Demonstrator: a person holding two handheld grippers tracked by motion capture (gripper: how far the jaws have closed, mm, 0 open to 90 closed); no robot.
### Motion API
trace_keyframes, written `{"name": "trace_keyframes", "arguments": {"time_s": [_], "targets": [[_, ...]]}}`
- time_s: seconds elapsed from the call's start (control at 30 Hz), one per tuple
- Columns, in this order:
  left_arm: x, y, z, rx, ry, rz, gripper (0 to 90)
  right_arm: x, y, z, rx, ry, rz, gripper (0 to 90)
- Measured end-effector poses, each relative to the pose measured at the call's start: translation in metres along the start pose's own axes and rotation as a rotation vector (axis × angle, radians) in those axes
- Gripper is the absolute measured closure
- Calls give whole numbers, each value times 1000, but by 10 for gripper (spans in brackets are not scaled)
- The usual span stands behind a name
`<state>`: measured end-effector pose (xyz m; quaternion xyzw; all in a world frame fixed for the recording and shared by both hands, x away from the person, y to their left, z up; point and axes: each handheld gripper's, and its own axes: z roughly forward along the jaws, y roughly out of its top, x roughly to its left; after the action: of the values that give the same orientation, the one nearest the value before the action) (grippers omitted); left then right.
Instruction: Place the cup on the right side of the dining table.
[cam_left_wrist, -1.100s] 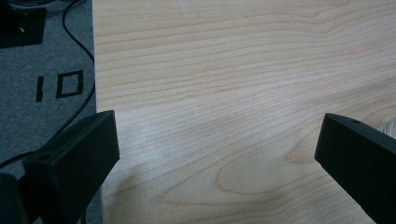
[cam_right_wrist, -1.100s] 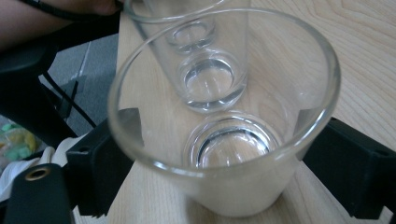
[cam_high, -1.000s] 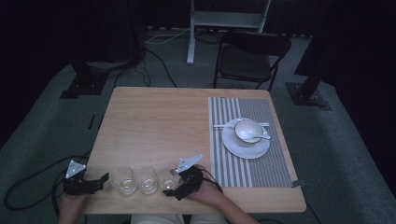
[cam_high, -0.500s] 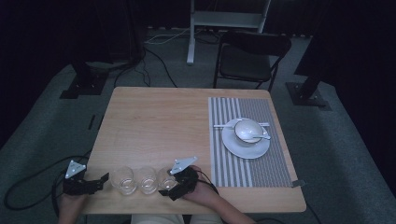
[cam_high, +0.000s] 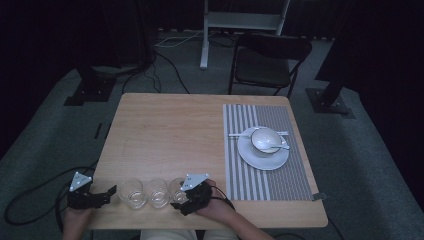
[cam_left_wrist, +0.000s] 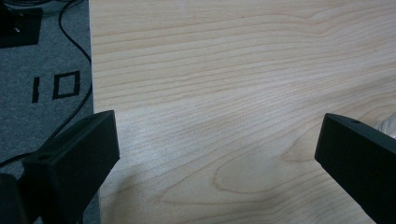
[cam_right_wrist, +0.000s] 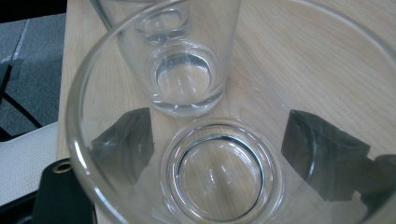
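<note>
Three clear drinking glasses stand in a row near the table's front edge: a left glass (cam_high: 131, 192), a middle glass (cam_high: 157, 192) and a right glass (cam_high: 176, 186). My right gripper (cam_high: 180, 197) reaches in from the right with its jaws on either side of the right glass (cam_right_wrist: 219, 177), pressed against its lower wall. The right gripper (cam_right_wrist: 217, 140) shows through that glass, and the middle glass (cam_right_wrist: 182, 70) stands just beyond. My left gripper (cam_high: 111, 194) is open over the table's left front corner, a short gap left of the left glass. The left gripper (cam_left_wrist: 217, 140) holds nothing.
A striped placemat (cam_high: 255, 185) lies on the table's right side, carrying a white plate (cam_high: 250, 157) with a bowl (cam_high: 265, 139) and spoon. A black chair (cam_high: 267, 62) stands beyond the far edge. Cables (cam_high: 30, 200) trail on the floor to the left. The table's left edge (cam_left_wrist: 91, 93) is close.
My right gripper has slid a little to the left, bringing its jaws around the right glass. The left gripper and the other glasses have stayed put.
</note>
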<state>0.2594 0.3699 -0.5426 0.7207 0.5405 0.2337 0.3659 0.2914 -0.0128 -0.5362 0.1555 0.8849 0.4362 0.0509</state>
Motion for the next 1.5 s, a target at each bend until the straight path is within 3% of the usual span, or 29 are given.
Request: {"name": "trace_keyframes", "arguments": {"time_s": [0.37,0.6,1.0,1.17,1.23,1.27,1.5], "targets": [[0,0,0,1,0,-2,2,-4,-2,-10,-14,40,44,209],[0,0,0,1,1,-2,2,-6,4,-19,-14,45,45,209],[0,0,0,2,0,-3,2,-15,19,-49,-84,-14,50,210],[0,0,0,3,2,-2,2,-28,27,-71,-125,-57,64,210],[0,0,0,4,2,-3,2,-28,27,-71,-125,-57,64,210],[0,0,0,4,3,-4,2,-38,32,-85,-151,-88,80,210],[0,0,0,8,3,-2,2,-64,42,-113,-199,-157,116,210]]}}
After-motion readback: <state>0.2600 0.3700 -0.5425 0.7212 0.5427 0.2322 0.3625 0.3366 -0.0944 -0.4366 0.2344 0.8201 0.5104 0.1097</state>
